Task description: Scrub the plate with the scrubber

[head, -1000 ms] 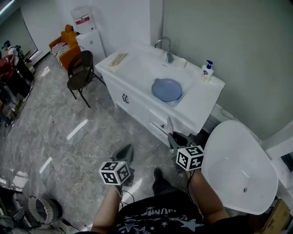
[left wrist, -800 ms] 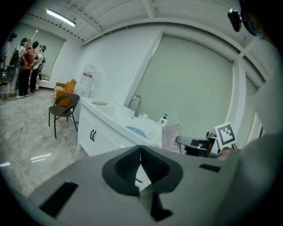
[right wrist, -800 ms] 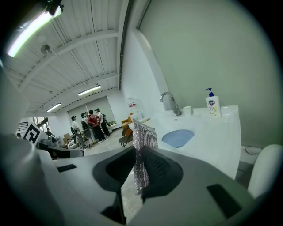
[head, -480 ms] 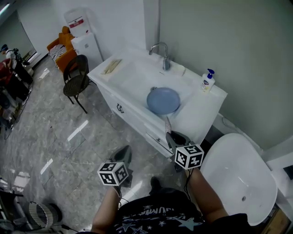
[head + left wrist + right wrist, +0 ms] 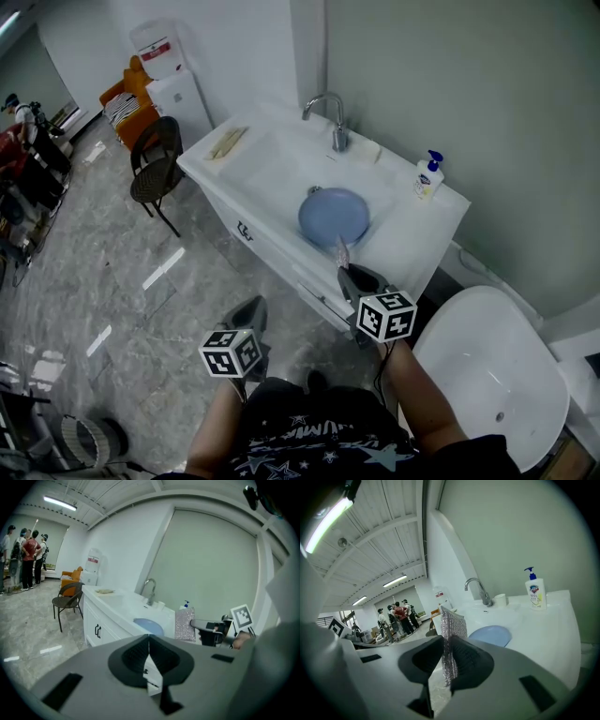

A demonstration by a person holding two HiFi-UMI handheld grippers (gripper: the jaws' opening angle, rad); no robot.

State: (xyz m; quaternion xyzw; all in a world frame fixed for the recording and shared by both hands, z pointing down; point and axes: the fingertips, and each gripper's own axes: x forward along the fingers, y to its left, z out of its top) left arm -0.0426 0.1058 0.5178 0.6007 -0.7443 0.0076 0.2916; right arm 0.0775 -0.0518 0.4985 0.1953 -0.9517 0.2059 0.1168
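A blue plate [image 5: 335, 216] lies in the basin of the white sink counter [image 5: 412, 239], below the faucet. My right gripper [image 5: 349, 272] hovers at the counter's near edge, just short of the plate, shut on a silvery mesh scrubber [image 5: 451, 634] that stands upright between its jaws. The same scrubber [image 5: 184, 624] shows in the left gripper view, with the plate [image 5: 149, 626] beyond it. My left gripper [image 5: 255, 314] hangs lower and to the left, over the floor in front of the cabinet, shut with nothing in it.
A chrome faucet [image 5: 328, 108] and a soap bottle [image 5: 428, 175] stand at the back of the counter; a wooden item [image 5: 225, 142] lies at its left end. A dark chair [image 5: 155, 169] stands left of the cabinet, and a white tub [image 5: 487, 375] on the right. Several people [image 5: 26, 557] stand far off.
Both grippers have moved toward the sink counter. The right one with the scrubber is now at the counter's edge, closer to the plate.
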